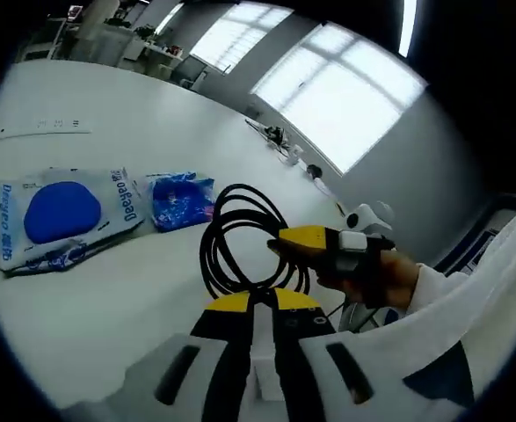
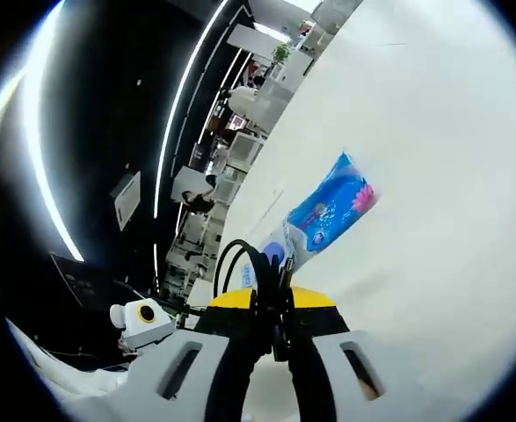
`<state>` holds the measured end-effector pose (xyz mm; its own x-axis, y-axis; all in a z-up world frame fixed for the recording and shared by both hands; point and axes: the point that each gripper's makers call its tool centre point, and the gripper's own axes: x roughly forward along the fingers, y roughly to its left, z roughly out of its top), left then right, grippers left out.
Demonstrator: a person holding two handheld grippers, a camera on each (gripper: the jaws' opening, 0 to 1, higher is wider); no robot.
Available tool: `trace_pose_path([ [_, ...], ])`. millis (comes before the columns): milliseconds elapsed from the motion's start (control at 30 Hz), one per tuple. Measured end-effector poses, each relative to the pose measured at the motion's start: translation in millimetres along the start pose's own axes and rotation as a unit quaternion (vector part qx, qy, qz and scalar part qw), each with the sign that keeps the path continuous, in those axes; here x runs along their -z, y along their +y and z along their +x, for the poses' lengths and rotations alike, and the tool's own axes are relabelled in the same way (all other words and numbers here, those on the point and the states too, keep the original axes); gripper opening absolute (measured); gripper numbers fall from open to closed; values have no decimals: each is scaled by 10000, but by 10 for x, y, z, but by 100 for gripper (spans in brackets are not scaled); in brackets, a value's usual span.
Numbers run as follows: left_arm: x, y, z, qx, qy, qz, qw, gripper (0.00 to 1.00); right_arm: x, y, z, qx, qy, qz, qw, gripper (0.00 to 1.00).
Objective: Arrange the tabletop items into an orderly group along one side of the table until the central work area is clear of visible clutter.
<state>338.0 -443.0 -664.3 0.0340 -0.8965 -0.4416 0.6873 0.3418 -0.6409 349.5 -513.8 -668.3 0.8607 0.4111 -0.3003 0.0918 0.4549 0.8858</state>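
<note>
White counter (image 1: 108,290) is stretching out under big bright windows (image 1: 345,97). On the left I am seeing a large blue-and-white packet (image 1: 64,215) lying flat, a smaller blue packet (image 1: 180,200) just beside it. My left tool (image 1: 262,303) is pinching the black coiled cable (image 1: 240,237), jaws closed on it. My right tool (image 1: 279,251) is clamping the same coil, held above the counter.

Black cable coil (image 1: 240,242) lower loops hidden behind left gripper (image 1: 262,303) jaws; print on blue packet (image 2: 328,211) too small to read.
</note>
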Motion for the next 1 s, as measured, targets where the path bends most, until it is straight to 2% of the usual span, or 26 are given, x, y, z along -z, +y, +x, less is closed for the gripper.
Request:
trace_pose_path([
  [133,72,113,92,-356,302,191,9987,4,42,-128,57,70,145,192,9997,11],
  [433,70,255,254,-592,510,146,9968,5,63,-254,134,233,182,248,9993,11],
  [533,116,352,276,-928,668,331,9929,5,127,-285,133,344,273,222,9988,12],
  [567,129,349,290,-922,688,327,9928,5,144,-294,130,378,295,197,9987,12],
  [600,146,362,301,-926,705,304,9927,5,30,-437,159,428,315,181,9984,12],
  [667,170,387,306,-945,735,247,9925,5,6,-522,172,461,333,196,9982,12],
  [1000,245,485,360,-1087,937,193,9895,5,16,-686,230,745,413,-65,9963,13],
])
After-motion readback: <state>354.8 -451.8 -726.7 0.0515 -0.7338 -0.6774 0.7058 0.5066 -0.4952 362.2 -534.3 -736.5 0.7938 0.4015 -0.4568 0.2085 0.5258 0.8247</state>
